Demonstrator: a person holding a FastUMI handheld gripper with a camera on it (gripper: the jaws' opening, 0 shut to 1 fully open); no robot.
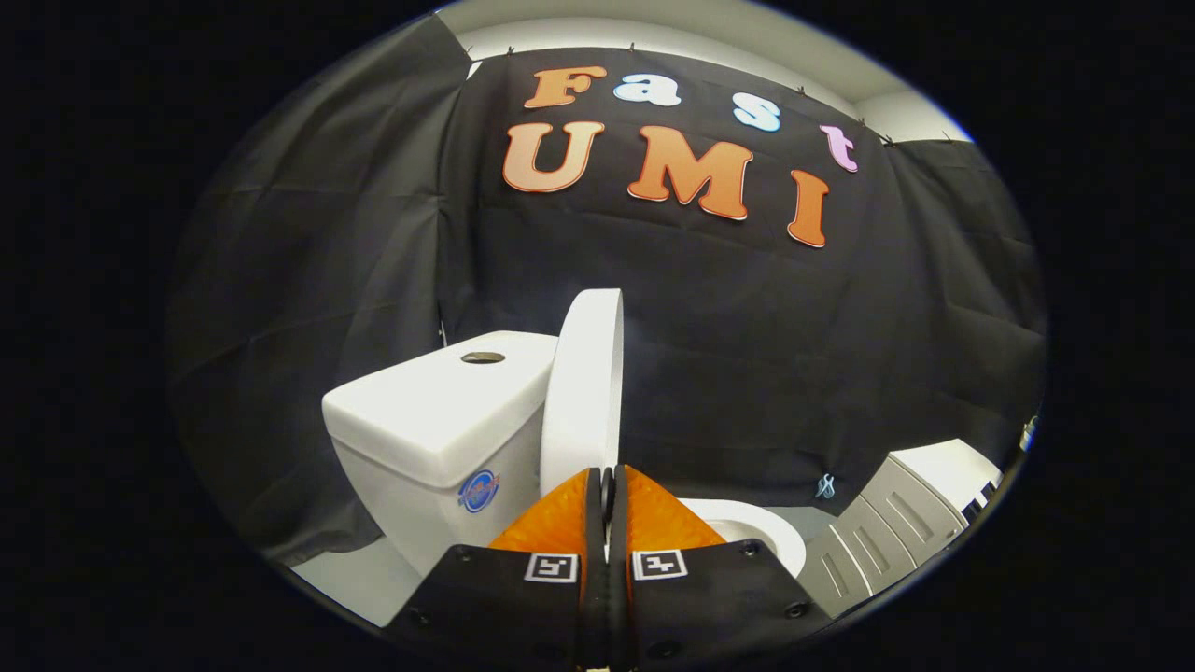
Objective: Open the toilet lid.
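My tongs (607, 485) pinched together on nothing; lid (583, 392) just ahead of the tips, upright beside the tank (439, 420), seat (761, 532) beyond; risk: nudging it forward tips it down, since I cannot tell it rests on the tank.

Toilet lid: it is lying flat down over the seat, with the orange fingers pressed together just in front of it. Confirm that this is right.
Not right. The toilet lid is not lying flat; in the gripper view it stands raised, nearly upright, beside the tank, with the seat uncovered below. The rest holds: the gripper has its orange fingers pressed together just in front of the lid's lower edge.
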